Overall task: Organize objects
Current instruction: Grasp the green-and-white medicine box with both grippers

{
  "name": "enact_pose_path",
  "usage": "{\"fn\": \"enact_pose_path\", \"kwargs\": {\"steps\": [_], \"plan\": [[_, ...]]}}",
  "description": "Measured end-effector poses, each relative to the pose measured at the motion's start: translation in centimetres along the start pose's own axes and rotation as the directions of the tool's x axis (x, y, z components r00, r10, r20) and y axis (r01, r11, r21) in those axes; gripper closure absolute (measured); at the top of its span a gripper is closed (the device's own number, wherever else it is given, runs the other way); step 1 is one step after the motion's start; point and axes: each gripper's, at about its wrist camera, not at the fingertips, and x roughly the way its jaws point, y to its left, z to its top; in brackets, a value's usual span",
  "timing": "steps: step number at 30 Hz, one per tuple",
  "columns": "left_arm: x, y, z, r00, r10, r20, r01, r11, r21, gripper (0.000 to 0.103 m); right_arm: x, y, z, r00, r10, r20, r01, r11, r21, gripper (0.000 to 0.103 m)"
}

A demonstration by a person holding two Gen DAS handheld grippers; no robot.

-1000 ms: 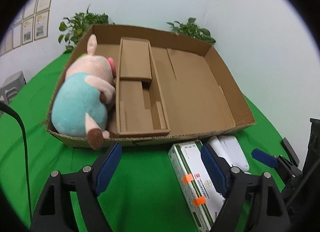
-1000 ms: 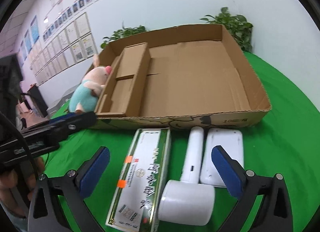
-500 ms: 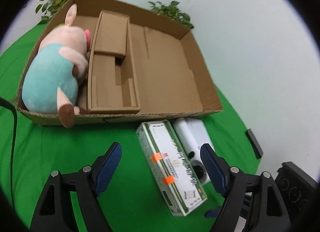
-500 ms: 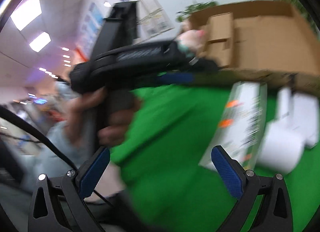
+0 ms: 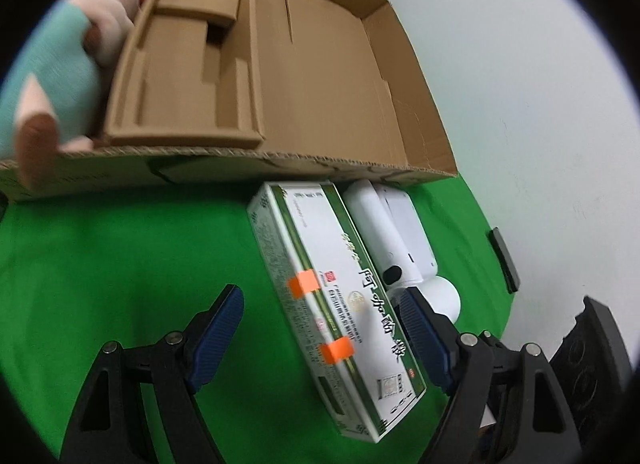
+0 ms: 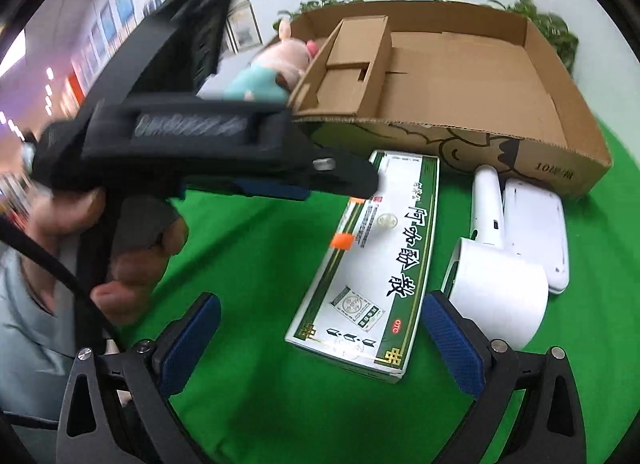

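Note:
A green-and-white medicine box (image 5: 332, 288) with orange tape tabs lies on the green cloth in front of the cardboard tray (image 5: 416, 120); it also shows in the right wrist view (image 6: 372, 260). My left gripper (image 5: 320, 328) is open and hangs over the box's near half, jaws on either side. A white handheld device (image 6: 496, 264) and a flat white case (image 6: 536, 232) lie right of the box. My right gripper (image 6: 316, 338) is open and empty, just before the box's near end. A plush pig (image 5: 52, 76) lies in the tray's left compartment.
A cardboard insert (image 5: 192, 76) fills the tray's left-middle part. The left gripper's body and the hand holding it (image 6: 160, 152) fill the left of the right wrist view. A small black object (image 5: 504, 260) lies at the cloth's right edge. Potted plants (image 6: 556, 32) stand behind the tray.
My left gripper has moved forward and down, over the medicine box. My right gripper swung left and back, and now faces the box from close by.

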Motion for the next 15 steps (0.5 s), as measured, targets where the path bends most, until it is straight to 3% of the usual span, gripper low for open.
{"fn": "enact_pose_path", "kwargs": {"steps": [7, 10, 15], "plan": [[2.1, 0.0, -1.0, 0.996, -0.072, -0.051, 0.071, 0.997, -0.026, 0.032, 2.8, 0.6, -0.1, 0.995, -0.074, -0.066, 0.074, 0.997, 0.011, 0.002], [3.3, 0.0, -1.3, 0.996, -0.067, -0.053, 0.066, 0.997, -0.029, 0.039, 3.9, 0.1, -0.2, 0.992, -0.077, -0.1, 0.081, 0.996, 0.04, 0.012], [3.7, 0.0, -1.8, 0.997, -0.066, -0.047, 0.064, 0.997, -0.037, 0.045, 4.1, 0.0, 0.2, 0.989, -0.121, -0.087, 0.126, 0.99, 0.058, 0.033]]}}
